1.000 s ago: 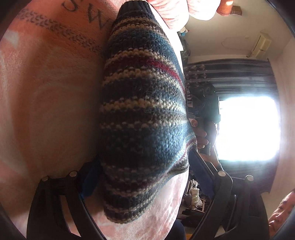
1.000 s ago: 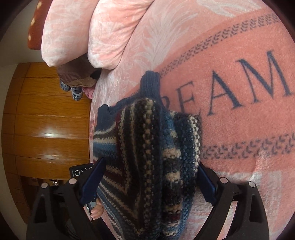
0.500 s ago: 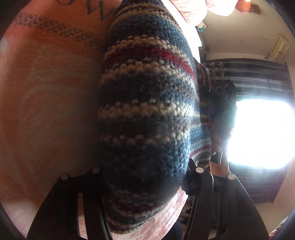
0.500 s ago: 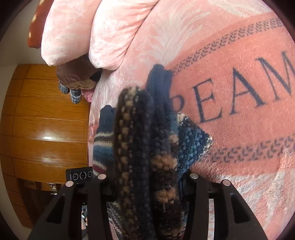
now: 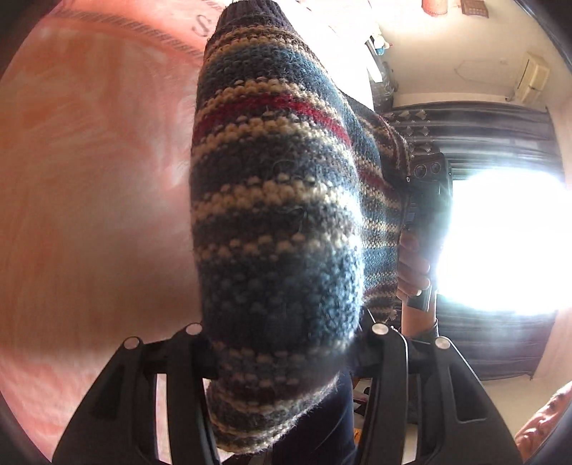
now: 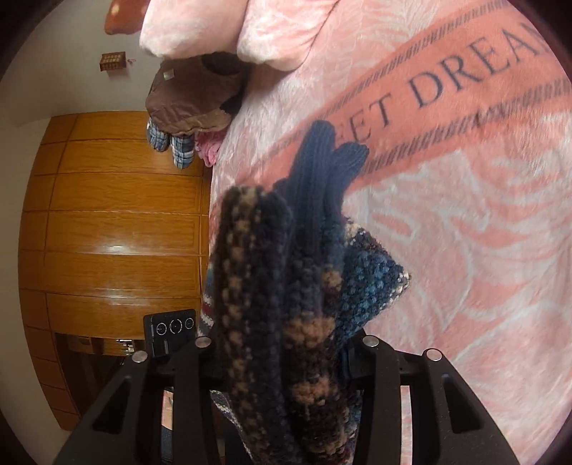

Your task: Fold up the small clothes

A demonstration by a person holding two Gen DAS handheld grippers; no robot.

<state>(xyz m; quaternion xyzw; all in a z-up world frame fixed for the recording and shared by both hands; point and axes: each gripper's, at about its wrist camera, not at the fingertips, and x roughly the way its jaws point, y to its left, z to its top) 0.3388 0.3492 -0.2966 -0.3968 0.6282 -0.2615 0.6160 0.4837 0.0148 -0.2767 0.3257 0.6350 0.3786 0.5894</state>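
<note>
Wool, striped in blue, cream and red: the small knitted sweater is bunched thick in the left gripper, jaws closed in on the fabric, filling the view from six up to twelve o'clock. Over on the right wrist view, the same sweater is pinched in folds by the right gripper, its navy ribbed cuffs pointing to twelve. Behind it lies the pink blanket, lettering at one o'clock, pillows at eleven, wooden wardrobe at nine.
</note>
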